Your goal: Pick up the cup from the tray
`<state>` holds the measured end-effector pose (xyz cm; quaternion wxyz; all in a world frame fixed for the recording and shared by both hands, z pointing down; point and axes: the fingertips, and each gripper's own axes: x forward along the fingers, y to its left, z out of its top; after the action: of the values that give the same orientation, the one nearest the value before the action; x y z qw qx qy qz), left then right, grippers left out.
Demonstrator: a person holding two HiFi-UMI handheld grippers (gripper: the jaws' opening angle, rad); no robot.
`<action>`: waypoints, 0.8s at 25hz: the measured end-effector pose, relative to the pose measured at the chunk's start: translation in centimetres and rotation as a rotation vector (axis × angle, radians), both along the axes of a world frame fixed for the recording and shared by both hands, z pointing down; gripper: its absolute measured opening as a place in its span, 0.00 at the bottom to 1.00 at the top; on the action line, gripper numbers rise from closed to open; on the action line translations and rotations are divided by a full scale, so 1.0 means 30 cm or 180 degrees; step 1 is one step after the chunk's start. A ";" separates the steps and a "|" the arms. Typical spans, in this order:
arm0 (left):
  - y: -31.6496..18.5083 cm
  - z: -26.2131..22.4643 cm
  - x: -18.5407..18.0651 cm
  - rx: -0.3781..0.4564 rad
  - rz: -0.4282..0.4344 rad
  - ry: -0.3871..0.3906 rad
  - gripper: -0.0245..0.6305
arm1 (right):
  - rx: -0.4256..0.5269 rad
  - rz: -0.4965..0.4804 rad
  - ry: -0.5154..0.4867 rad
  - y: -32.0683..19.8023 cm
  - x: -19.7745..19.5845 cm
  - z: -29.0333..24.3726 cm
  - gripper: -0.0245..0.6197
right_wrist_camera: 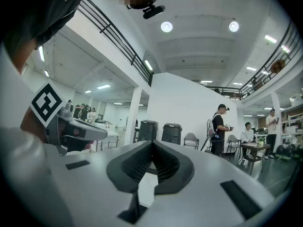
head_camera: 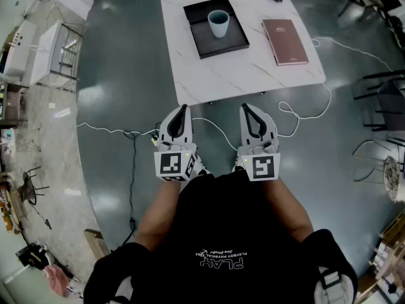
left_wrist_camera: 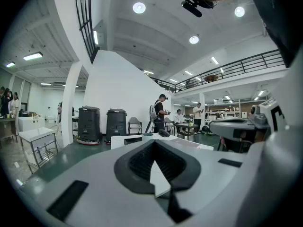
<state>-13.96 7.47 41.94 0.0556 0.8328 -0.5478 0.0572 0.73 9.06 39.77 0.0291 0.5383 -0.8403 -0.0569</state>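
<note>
Cup (head_camera: 218,23) stood upright inside black tray (head_camera: 218,45) on far part of white table (head_camera: 253,75), well apart from both grippers. Left gripper (head_camera: 183,109) and right gripper (head_camera: 245,108) were held close to operator's body, jaws together, nothing between them. Risks, as judged: approach w/ jaws unopened would knock cup over; loose cable (head_camera: 101,130) on floor btwn operator and table could snag a foot; careless reach might strike notebook (head_camera: 285,41) near tray.
</note>
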 end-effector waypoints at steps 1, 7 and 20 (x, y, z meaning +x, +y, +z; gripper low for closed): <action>0.000 0.002 0.005 0.0004 -0.0011 0.0008 0.03 | 0.0018 -0.0010 -0.0005 -0.001 -0.001 -0.004 0.05; 0.008 0.011 0.036 0.0026 -0.0031 -0.0011 0.03 | 0.0062 -0.0034 -0.0155 -0.012 0.012 -0.018 0.05; 0.011 0.001 0.072 0.0088 -0.0149 -0.0041 0.03 | 0.0024 -0.0056 -0.0253 -0.013 0.063 -0.006 0.05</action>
<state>-11.80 7.80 41.96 0.0419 0.8201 -0.5682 0.0537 2.63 8.67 39.59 -0.0069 0.5328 -0.8453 -0.0390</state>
